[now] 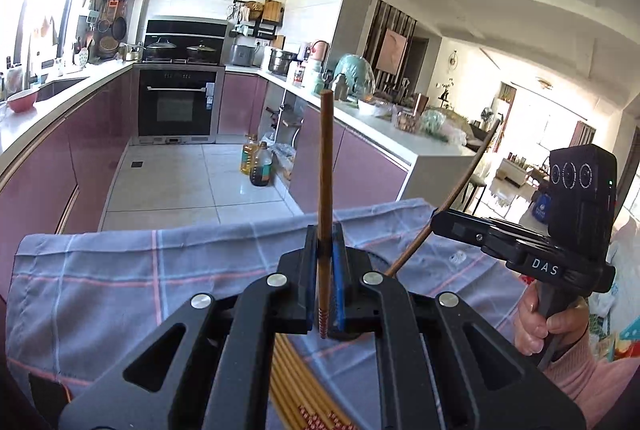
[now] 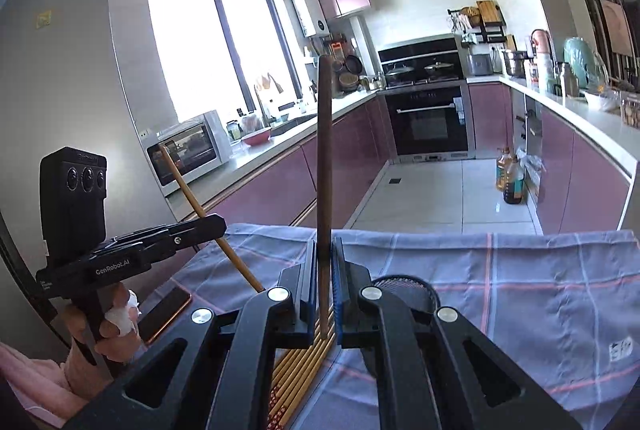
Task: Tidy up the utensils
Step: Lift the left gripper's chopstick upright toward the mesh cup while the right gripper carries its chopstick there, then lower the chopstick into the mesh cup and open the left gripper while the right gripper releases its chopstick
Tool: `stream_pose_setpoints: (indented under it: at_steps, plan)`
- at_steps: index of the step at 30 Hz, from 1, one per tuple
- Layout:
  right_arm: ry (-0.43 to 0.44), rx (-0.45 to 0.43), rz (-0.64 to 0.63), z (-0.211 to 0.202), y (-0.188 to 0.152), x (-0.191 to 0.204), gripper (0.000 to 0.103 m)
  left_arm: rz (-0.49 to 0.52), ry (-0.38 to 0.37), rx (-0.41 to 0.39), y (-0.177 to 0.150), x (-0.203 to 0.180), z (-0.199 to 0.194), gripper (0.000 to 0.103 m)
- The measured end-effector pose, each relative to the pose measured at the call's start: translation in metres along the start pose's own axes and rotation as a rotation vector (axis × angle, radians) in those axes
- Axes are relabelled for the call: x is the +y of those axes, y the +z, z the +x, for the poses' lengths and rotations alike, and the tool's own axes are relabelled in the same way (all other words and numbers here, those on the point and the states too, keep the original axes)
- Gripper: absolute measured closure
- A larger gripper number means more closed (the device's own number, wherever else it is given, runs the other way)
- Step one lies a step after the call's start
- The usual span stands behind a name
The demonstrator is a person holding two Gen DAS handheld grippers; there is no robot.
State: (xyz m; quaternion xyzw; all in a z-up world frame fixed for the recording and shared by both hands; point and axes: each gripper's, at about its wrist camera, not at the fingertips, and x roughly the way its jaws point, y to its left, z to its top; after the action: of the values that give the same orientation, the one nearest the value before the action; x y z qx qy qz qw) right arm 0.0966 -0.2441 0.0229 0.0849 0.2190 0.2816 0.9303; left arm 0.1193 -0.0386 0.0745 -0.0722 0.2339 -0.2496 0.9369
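My left gripper (image 1: 325, 234) is shut on a brown chopstick (image 1: 326, 158) that stands nearly upright between its blue pads. In the right wrist view my right gripper (image 2: 324, 242) grips a second brown chopstick (image 2: 323, 150) the same way. Each gripper shows in the other's view: the right gripper (image 1: 436, 220) with its slanted chopstick (image 1: 460, 186), the left gripper (image 2: 220, 222) with its own (image 2: 188, 190). Both hang above a blue checked cloth (image 1: 120, 270). Several yellow chopsticks (image 2: 296, 370) lie side by side on it, below the grippers.
A round black mesh holder (image 2: 400, 286) sits on the cloth (image 2: 520, 290) behind the right gripper. A dark phone (image 2: 168, 310) lies at the cloth's left edge. Beyond are pink cabinets, an oven (image 1: 176, 106), oil bottles (image 1: 258, 166) on the tiled floor and a crowded counter (image 1: 400, 126).
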Motion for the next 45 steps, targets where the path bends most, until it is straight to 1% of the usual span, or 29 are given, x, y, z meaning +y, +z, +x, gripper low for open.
stream_pose_setpoints:
  at_steps: [5,9,11,14,18,23,25,28,32,35,36,37,42,45]
  plan:
    - [-0.027,-0.047,-0.022,-0.006,0.021,-0.008,0.097,0.004,-0.024,-0.018,0.028,-0.015,0.012,0.095]
    - [-0.05,-0.063,-0.022,-0.004,0.027,-0.018,0.097,0.022,-0.048,-0.032,0.044,-0.029,0.021,0.095]
    - [-0.058,-0.06,-0.019,-0.002,0.028,-0.023,0.097,0.033,-0.05,-0.033,0.049,-0.036,0.027,0.095]
    - [-0.085,-0.032,-0.014,0.008,0.024,-0.032,0.097,0.053,-0.044,-0.005,0.05,-0.047,0.042,0.095]
    - [-0.08,0.05,0.005,0.029,0.008,-0.042,0.097,0.07,-0.029,0.068,0.042,-0.058,0.066,0.095]
    - [-0.074,0.161,0.016,0.048,-0.009,-0.047,0.097,0.077,-0.024,0.169,0.014,-0.056,0.103,0.095]
    - [-0.076,0.208,0.03,0.058,-0.014,-0.05,0.097,0.074,-0.021,0.196,0.004,-0.053,0.115,0.095]
    - [-0.079,0.25,0.047,0.07,-0.017,-0.054,0.097,0.081,-0.012,0.212,-0.007,-0.043,0.13,0.095]
    - [-0.086,0.262,0.068,0.078,-0.017,-0.059,0.097,0.092,-0.001,0.225,-0.01,-0.039,0.142,0.095]
    - [-0.091,0.26,0.086,0.082,-0.015,-0.061,0.095,0.099,0.007,0.22,-0.015,-0.033,0.147,0.094]
    - [-0.089,0.259,0.091,0.083,-0.014,-0.061,0.095,0.1,0.011,0.217,-0.016,-0.033,0.147,0.093]
    - [-0.09,0.256,0.096,0.085,-0.014,-0.061,0.095,0.1,0.015,0.213,-0.016,-0.033,0.148,0.09]
    - [-0.096,0.242,0.096,0.085,-0.014,-0.057,0.093,0.082,0.028,0.196,-0.019,-0.024,0.14,0.088]
    - [-0.101,0.225,0.098,0.08,-0.013,-0.056,0.091,0.071,0.052,0.17,-0.021,-0.016,0.128,0.084]
